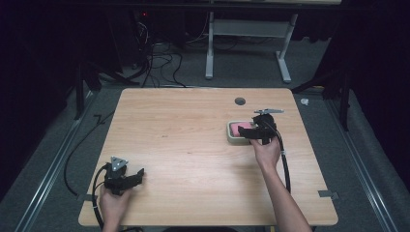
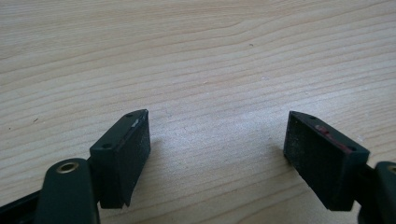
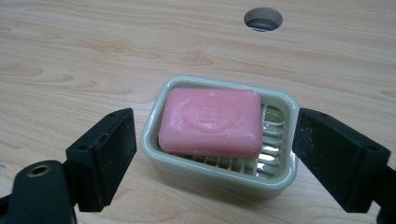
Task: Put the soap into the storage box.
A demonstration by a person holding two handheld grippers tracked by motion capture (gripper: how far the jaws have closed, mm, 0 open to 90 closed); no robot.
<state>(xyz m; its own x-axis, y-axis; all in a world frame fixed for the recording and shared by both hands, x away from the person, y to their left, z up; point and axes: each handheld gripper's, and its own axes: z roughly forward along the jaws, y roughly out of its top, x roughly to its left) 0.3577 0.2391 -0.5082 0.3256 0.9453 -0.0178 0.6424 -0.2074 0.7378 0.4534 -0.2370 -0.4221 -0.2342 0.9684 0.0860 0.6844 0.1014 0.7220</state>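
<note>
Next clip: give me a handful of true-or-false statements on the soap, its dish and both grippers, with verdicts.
1. The pink soap lies in the pale green soap dish. True.
2. The right gripper is shut on the soap. False: its jaws stand open on either side of the dish.
3. The left gripper is open over bare wood. True.
4. The dish sits on the table's left half. False: in the high view it sits right of centre, near the round hole.
5. The soap stands on end. False: it lies flat.
</note>
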